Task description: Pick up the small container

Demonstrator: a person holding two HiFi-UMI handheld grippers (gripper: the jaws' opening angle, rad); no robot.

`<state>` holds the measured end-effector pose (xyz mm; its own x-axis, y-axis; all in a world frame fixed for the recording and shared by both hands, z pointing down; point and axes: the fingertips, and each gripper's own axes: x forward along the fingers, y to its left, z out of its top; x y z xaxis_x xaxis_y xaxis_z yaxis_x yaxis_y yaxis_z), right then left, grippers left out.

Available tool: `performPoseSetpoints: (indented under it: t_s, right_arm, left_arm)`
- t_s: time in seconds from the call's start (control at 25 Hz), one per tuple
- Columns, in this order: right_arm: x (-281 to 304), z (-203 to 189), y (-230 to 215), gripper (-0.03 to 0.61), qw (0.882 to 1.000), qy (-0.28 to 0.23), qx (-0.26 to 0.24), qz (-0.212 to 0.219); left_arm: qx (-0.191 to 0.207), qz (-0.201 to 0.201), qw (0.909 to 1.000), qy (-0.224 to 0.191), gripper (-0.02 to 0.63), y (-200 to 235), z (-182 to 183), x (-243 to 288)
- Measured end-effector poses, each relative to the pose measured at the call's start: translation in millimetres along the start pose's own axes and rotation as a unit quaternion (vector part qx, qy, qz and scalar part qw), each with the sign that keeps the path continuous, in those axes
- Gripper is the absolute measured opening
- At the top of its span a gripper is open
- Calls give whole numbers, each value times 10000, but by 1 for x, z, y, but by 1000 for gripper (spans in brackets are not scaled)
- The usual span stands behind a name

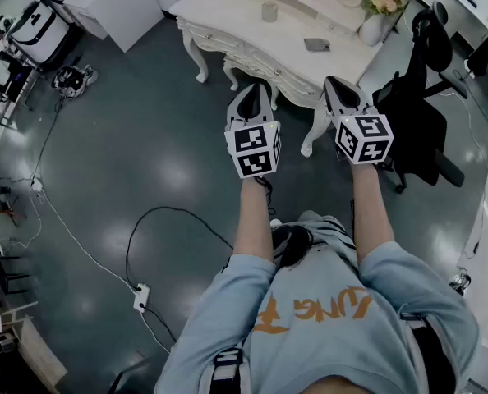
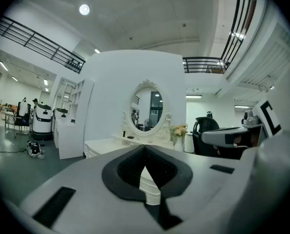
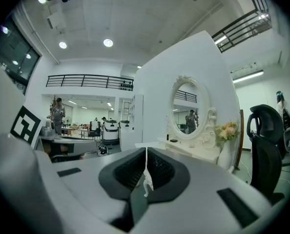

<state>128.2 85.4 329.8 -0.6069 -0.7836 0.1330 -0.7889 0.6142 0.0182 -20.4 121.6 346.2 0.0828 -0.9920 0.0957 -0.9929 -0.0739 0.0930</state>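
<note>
Approaching is the step in hand: the person is holding the left claw [image 1: 256, 90] and right claw [image 1: 334, 82] closed and empty. The small container [image 1: 269, 11] is sitting on the counter [image 1: 236, 19] well ahead of both, so reaching forward and opening a claw likely come next.

Right gripper [image 3: 146, 156], jaws together and empty, before a white dressing table [image 3: 198, 154] with oval mirror [image 3: 186, 109].
</note>
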Motion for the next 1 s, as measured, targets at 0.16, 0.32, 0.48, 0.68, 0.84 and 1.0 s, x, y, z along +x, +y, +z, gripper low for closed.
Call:
performPoseSetpoints:
  t_s: [0.16,0.32,0.48,0.68,0.84,1.0]
  right_arm:
    - [5,0,1,29,10000,9,-58,18]
    - [13,4,-3,29,10000,-52,-40,-61]
    - [22,5,-1,29,10000,-16,-77,-27]
    - [29,10,-3,29,9999,-5,-103,-43]
    - [29,12,-3,29,10000,39,1,-42]
    - [32,15,-4,29,10000,68,-11,-48]
  left_arm:
    - [-29,-46,10000,-23,21,0,1,6]
    - [-71,-16,10000,-60,21,7,6,11]
    - [-177,46,9998,-41,21,17,3,15]
    - [-293,112,9995,-48,21,30,5,21]
    - [-345,83,9993,-67,21,33,7,21]
    - [-389,48,9992,-59,21,35,10,24]
